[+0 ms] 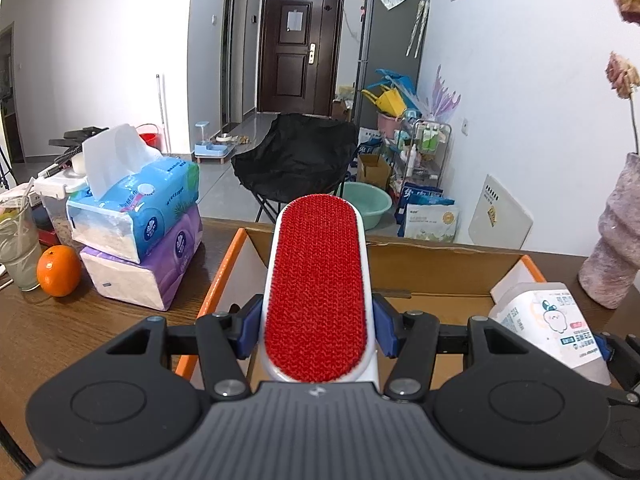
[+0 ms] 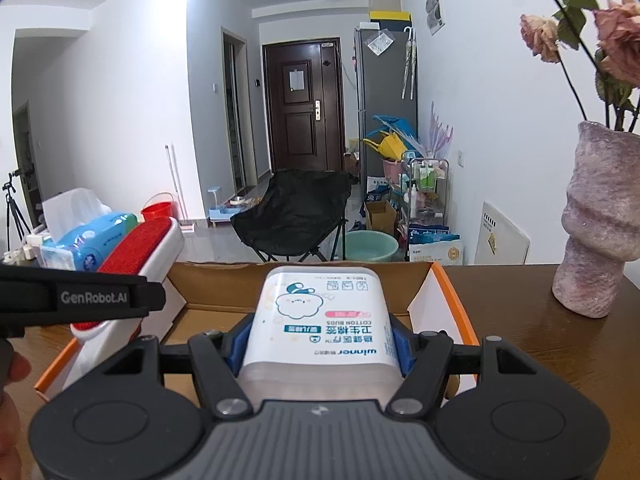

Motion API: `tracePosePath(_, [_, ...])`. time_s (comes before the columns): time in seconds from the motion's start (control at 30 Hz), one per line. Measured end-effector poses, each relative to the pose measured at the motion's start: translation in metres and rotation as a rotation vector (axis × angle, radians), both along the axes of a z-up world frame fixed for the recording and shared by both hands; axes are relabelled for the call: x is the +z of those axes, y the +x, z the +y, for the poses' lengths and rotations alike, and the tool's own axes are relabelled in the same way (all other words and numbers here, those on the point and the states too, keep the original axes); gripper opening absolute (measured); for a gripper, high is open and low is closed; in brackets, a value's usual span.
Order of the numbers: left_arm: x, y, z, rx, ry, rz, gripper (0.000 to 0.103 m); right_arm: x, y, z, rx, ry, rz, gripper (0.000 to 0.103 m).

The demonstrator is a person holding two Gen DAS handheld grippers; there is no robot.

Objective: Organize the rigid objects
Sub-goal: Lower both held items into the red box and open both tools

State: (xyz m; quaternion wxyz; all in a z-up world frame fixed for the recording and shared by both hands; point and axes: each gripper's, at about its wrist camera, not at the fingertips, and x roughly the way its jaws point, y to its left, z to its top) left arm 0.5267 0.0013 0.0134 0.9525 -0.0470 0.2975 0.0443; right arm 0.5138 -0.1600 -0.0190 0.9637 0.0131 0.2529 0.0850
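Fingers [image 1: 250, 330] of the left gripper [image 1: 316, 330] clamp a lint brush [image 1: 316, 280] at mid-length; the right gripper [image 2: 320, 352] clamps a cotton bud box [image 2: 320, 320]. Both are held above the open cardboard box [image 1: 432, 268] on the table [image 1: 60, 328]. Both items look light and stiff; the smooth plastic box may slip, so a grip across its flat sides suits.

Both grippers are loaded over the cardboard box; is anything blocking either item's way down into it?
Nothing visible does. The lint brush and the cotton buds box hang over the open cardboard box, whose visible floor is bare; the part beneath each item is hidden.
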Motion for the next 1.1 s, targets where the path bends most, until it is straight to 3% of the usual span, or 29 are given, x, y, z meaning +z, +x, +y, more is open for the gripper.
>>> tracePosePath(0.37, [-0.015, 0.017, 0.006, 0.003, 0.004, 0.055, 0.059, -0.008, 0.016, 0.003, 0.008, -0.011, 0.052, 0.065])
tracePosePath(0.43, [-0.014, 0.016, 0.005, -0.001, 0.006, 0.040, 0.072, -0.005, 0.018, 0.002, 0.005, -0.003, 0.051, 0.068])
tracePosePath(0.5, [-0.011, 0.011, 0.003, 0.002, 0.023, 0.010, 0.093, -0.005, 0.018, 0.001, 0.003, -0.006, 0.049, 0.084])
tracePosePath(0.53, [-0.009, 0.009, 0.002, 0.006, 0.027, -0.001, 0.098, -0.005, 0.017, 0.001, -0.001, -0.007, 0.044, 0.091])
tracePosePath(0.57, [-0.007, 0.008, 0.002, 0.010, 0.028, -0.009, 0.103, -0.005, 0.016, 0.000, -0.005, -0.009, 0.041, 0.092])
tracePosePath(0.7, [-0.005, 0.005, 0.004, 0.003, 0.024, -0.020, 0.103, -0.006, 0.016, 0.000, -0.005, -0.003, 0.049, 0.102])
tracePosePath(1.1, [-0.005, -0.007, 0.016, 0.024, -0.013, -0.063, 0.103, -0.013, 0.005, -0.002, -0.015, 0.035, 0.038, 0.103])
